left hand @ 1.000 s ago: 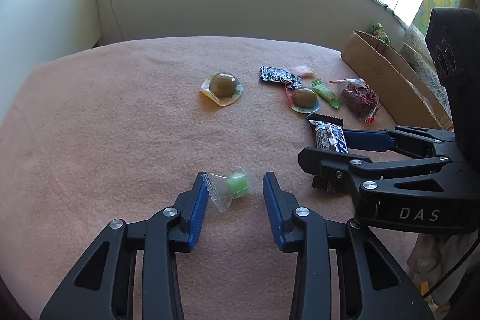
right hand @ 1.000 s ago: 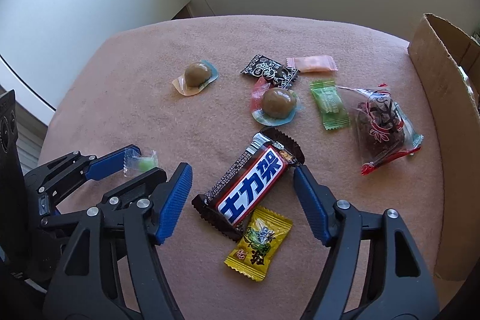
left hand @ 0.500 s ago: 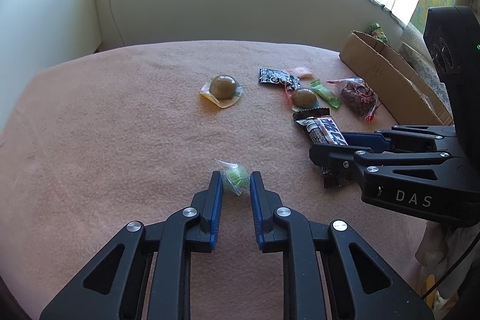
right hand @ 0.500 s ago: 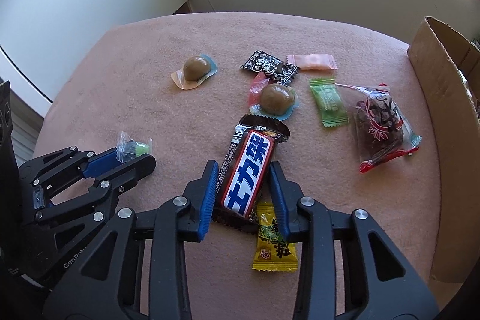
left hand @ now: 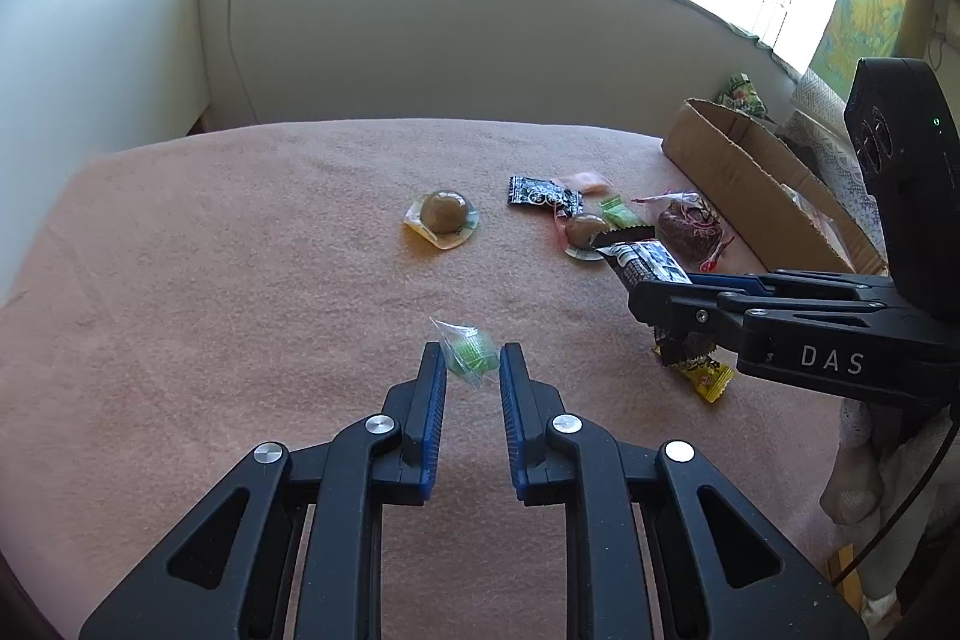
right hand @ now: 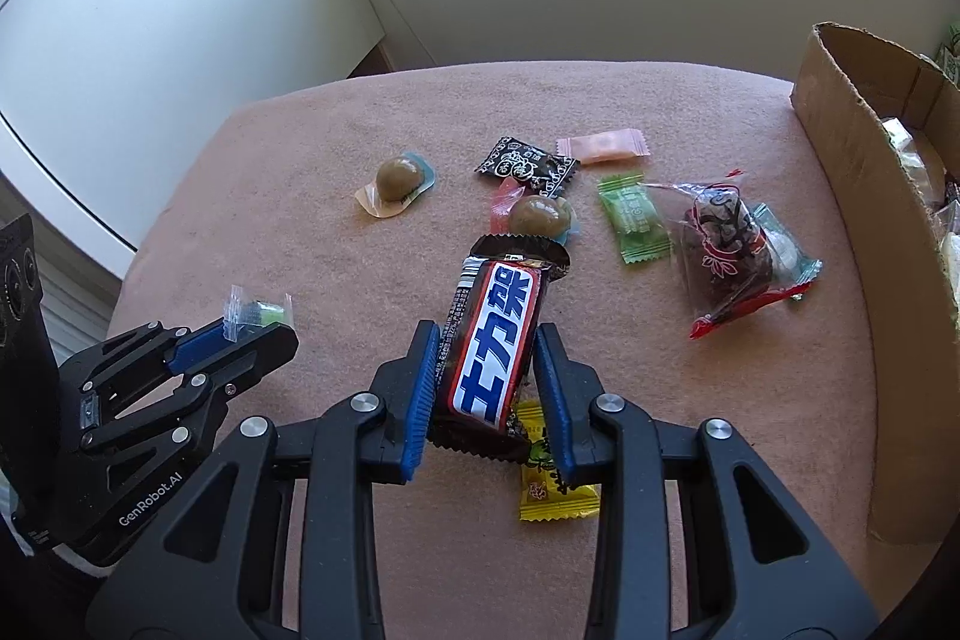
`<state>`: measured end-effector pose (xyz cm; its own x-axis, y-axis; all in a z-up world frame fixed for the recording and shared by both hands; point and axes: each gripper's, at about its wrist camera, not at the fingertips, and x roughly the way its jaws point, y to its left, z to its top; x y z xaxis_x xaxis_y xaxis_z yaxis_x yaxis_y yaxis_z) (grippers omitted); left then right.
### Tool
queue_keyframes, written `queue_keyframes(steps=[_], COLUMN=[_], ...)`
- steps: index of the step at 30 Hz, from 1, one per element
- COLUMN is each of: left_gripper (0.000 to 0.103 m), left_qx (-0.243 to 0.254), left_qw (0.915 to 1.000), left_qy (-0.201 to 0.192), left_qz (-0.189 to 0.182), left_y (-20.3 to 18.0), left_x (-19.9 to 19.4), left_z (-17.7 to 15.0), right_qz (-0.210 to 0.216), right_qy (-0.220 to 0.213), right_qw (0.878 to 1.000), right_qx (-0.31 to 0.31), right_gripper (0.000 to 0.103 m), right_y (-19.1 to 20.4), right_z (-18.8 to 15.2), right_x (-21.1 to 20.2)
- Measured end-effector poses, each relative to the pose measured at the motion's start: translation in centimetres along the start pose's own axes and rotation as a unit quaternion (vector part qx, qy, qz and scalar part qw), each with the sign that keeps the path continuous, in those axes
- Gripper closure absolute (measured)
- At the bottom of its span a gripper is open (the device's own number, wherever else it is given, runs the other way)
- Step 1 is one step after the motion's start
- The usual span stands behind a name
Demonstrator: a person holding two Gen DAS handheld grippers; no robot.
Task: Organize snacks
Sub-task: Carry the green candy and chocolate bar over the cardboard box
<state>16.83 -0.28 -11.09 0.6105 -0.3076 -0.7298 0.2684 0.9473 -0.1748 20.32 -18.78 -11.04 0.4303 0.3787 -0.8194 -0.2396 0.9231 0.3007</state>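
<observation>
My left gripper is shut on a small green candy in a clear wrapper and holds it just above the pink cloth; the candy also shows in the right wrist view. My right gripper is shut on a brown chocolate bar with a blue and white label, lifted and tilted off the cloth. The bar also shows in the left wrist view. A yellow candy packet lies under the bar.
An open cardboard box with snacks inside stands at the right. On the cloth lie two brown jelly cups, a black packet, a pink packet, a green packet and a bagged dark snack.
Both grippers closed on their snacks over the last second and have now lifted them off the cloth. The chocolate bar turned upright between the right fingers, baring the yellow packet.
</observation>
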Motion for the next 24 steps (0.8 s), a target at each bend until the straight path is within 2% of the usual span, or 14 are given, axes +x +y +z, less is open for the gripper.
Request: queue_keyframes(steps=[11,24], left_gripper=[0.087,0.087], left_qx=[0.000,0.028], left_qw=[0.9996,0.9970], left_qy=[-0.022,-0.036], left_qz=[-0.021,-0.063], left_y=[-1.9,-7.2], left_x=[-0.9,0.4], left_z=[1.4,4.6], right_qz=[-0.005,-0.046], right_qy=[-0.043,-0.093], right_qw=[0.999,0.994], right_qx=[0.011,0.039], right_gripper=[0.070,0.070], right_y=[-2.1,-8.0], right_z=[0.1,0.7], right_x=[-4.7,-10.6])
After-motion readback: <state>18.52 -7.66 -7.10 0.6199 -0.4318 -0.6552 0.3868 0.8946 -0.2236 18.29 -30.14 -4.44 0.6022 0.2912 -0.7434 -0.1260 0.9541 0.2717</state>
